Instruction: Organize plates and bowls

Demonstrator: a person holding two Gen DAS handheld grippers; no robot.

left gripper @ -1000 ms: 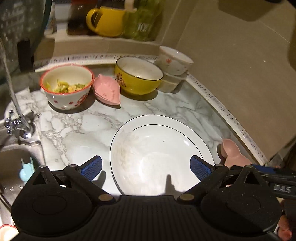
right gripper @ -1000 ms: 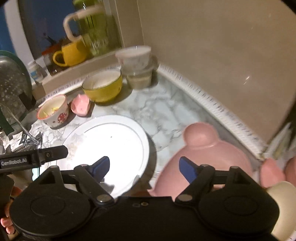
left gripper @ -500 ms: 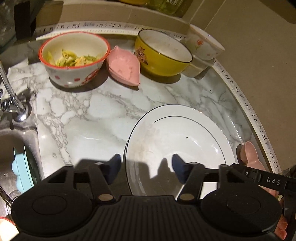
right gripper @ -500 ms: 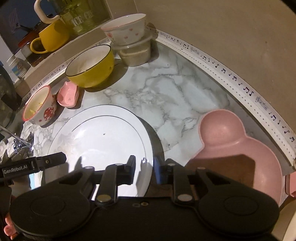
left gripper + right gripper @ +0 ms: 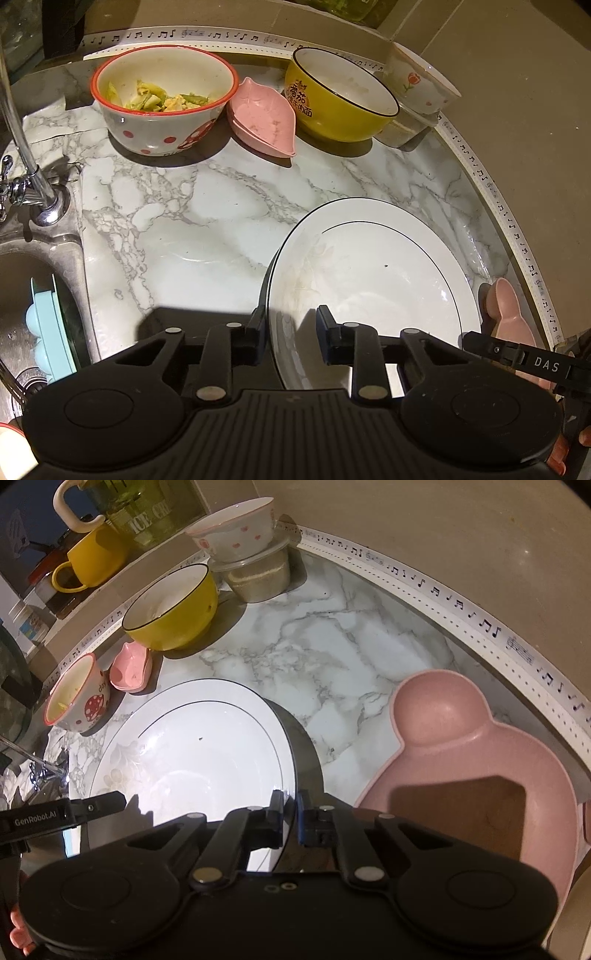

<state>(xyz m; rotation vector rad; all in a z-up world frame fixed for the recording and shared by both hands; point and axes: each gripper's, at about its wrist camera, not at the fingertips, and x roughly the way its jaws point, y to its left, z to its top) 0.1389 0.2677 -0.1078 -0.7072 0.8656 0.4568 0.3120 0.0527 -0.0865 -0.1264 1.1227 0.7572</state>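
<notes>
A large white plate [image 5: 373, 273] with a thin black ring lies on the marble counter [image 5: 177, 229]; it also shows in the right wrist view [image 5: 192, 749]. My left gripper [image 5: 291, 336] is shut on the plate's near left rim, one finger outside and one inside. My right gripper [image 5: 290, 819] is shut on the plate's near right rim. A pink bear-shaped plate [image 5: 476, 764] lies to the right of it.
At the back stand a spotted bowl with food scraps [image 5: 162, 99], a pink leaf dish [image 5: 264, 118], a yellow bowl [image 5: 340, 99] and a flowered bowl on a plastic tub [image 5: 421, 85]. The sink with a teal item [image 5: 48, 332] and the tap [image 5: 40, 199] are at left.
Both grippers have gone from wide open to closed on opposite edges of the white plate, moving down and in toward it.
</notes>
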